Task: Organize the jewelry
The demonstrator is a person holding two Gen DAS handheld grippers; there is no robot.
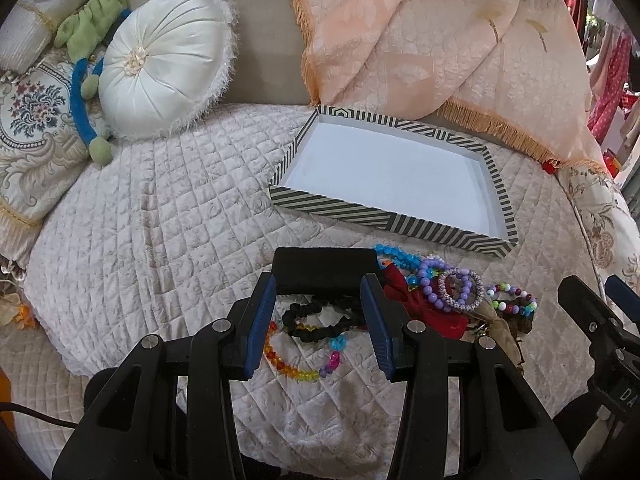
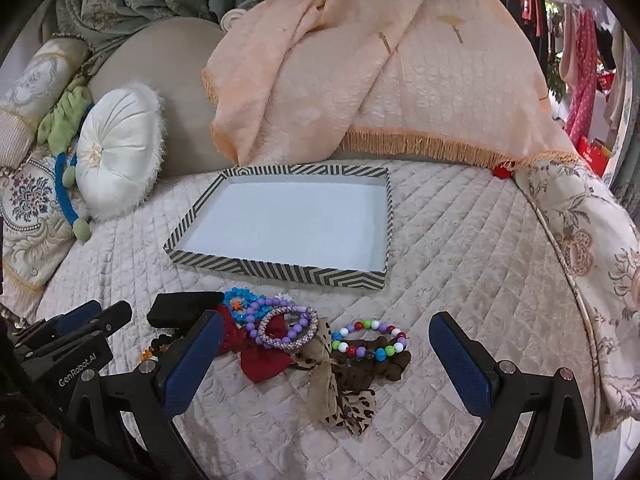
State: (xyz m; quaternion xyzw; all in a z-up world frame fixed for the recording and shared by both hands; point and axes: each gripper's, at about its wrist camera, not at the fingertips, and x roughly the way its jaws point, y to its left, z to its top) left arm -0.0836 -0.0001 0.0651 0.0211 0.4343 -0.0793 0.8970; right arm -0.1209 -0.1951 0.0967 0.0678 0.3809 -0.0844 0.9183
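Two grippers hover over a quilted cream bedspread (image 2: 460,248) on a bed, no piece picked yet. Left gripper (image 1: 318,322) has its blue-padded jaws apart, nothing pressed between them; under the gap lie a black fabric scrunchie (image 1: 320,320) and a rainbow translucent bead bracelet (image 1: 296,364), with a black rectangular foam block (image 1: 324,270) just beyond the tips. Right gripper (image 2: 326,350) stands wide open, empty, over the jewelry pile: a lilac round-bead bracelet (image 2: 256,322), a silver-purple woven bangle (image 2: 286,328), a multicolour round-bead bracelet (image 2: 370,342), a blue faceted bead strand (image 2: 240,296), a red fabric bow (image 2: 260,354), a leopard-print ribbon bow (image 2: 340,404) and a dark brown scrunchie (image 2: 384,360), all touching or overlapping. Striped black-and-cream cardboard tray (image 2: 280,270) with white floor sits empty just behind the pile. All pieces look light; elastic bead bracelets likely floppy, beads slick and round, so pinch across one side of the loop, not on a single bead. Woven bangle looks stiffer, easiest rim to grab. Bows and scrunchies soft, compress easily, take at the knot. Tangling risk: lifting one may drag neighbours.
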